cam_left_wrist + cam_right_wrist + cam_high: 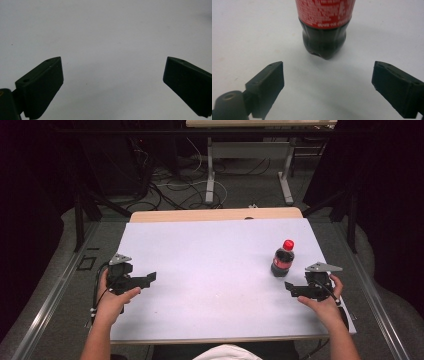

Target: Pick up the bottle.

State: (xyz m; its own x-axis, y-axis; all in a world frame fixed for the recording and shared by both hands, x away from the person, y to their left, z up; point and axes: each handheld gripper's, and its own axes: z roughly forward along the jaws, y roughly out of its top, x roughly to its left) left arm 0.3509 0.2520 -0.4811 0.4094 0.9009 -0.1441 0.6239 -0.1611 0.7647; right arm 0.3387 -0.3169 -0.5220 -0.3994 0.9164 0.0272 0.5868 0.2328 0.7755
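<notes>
A small cola bottle (283, 259) with a red cap and red label stands upright on the white table top (210, 270), right of centre. My right gripper (290, 288) rests low on the table just in front of and to the right of it, held by a hand. In the right gripper view the bottle's dark lower body (324, 40) stands a short way beyond my right gripper (327, 65), whose jaws stand apart with nothing between them. My left gripper (150, 279) lies at the table's left side, far from the bottle. Its jaws (113, 60) are spread wide over bare white surface.
The table's wooden far edge (215, 214) shows beyond the white sheet. Behind it on the floor lie tangled cables (170, 190) and the white legs of another table (210, 175). Dark curtains close both sides. A metal rail (55, 290) runs along the left.
</notes>
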